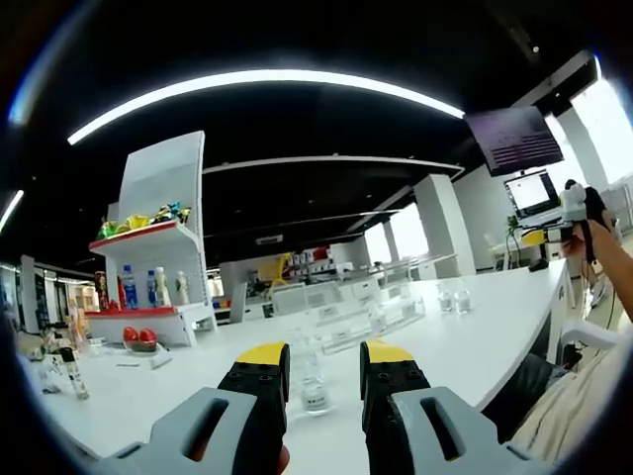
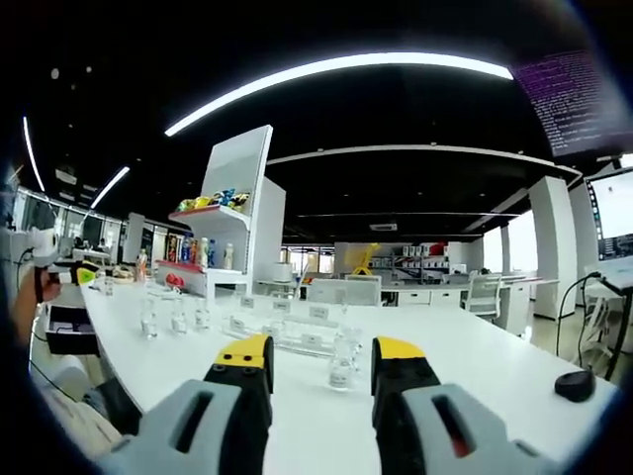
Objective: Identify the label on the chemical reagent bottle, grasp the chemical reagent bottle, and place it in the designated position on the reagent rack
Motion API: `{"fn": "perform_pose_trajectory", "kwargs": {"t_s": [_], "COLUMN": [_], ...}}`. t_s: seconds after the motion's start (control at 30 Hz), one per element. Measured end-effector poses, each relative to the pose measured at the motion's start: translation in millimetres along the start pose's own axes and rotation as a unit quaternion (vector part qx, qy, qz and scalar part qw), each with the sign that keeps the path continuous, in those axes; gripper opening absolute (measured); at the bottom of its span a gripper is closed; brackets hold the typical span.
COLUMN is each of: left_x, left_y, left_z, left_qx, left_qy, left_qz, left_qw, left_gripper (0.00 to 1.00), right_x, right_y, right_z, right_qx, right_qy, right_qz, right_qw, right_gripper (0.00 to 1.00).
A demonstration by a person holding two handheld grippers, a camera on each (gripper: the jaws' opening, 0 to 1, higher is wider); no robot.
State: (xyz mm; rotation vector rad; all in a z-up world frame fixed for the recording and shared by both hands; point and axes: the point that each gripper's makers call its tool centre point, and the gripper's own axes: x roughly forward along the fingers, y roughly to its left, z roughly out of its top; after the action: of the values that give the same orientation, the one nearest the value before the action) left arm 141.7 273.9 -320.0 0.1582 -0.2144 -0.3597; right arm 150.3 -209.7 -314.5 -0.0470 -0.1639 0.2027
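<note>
In the left gripper view my left gripper (image 1: 324, 358) is open, its yellow-tipped jaws apart. A small clear reagent bottle (image 1: 315, 384) stands on the white table (image 1: 465, 341) just ahead, seen through the gap and not gripped. Behind it lies the clear acrylic reagent rack (image 1: 348, 325) with labelled slots. In the right gripper view my right gripper (image 2: 323, 356) is also open. A clear bottle (image 2: 342, 370) stands ahead in its gap, in front of the rack (image 2: 282, 334). The labels are too small to read.
More clear bottles stand on the table (image 1: 453, 299) (image 2: 176, 317). A white shelf unit (image 1: 158, 247) (image 2: 232, 223) holds snacks and drinks. A black mouse (image 2: 576, 384) lies at the right. A person's hand holds the right gripper (image 1: 576, 210) at the table's far end; monitors stand behind it.
</note>
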Motion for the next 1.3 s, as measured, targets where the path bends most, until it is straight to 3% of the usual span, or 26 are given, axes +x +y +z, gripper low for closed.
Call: {"fn": "perform_pose_trajectory", "kwargs": {"t_s": [0.67, 1.3], "left_x": [2.3, 6.4], "left_y": [-5.6, -4.5], "left_z": [1.0, -1.0], "left_qx": [0.004, 0.008], "left_qy": [0.000, 0.010], "left_qz": [-0.008, -0.008], "left_qw": [1.0000, 0.9999], "left_gripper": [0.29, 0.29], "right_x": [6.1, 18.5], "right_y": [-6.1, 4.6], "right_z": [-10.6, -18.4], "right_qx": [-0.006, -0.010], "right_qy": [0.015, 0.032], "right_qz": [0.001, 0.012], "right_qw": [0.9999, 0.9994], "right_gripper": [0.39, 0.39]}}
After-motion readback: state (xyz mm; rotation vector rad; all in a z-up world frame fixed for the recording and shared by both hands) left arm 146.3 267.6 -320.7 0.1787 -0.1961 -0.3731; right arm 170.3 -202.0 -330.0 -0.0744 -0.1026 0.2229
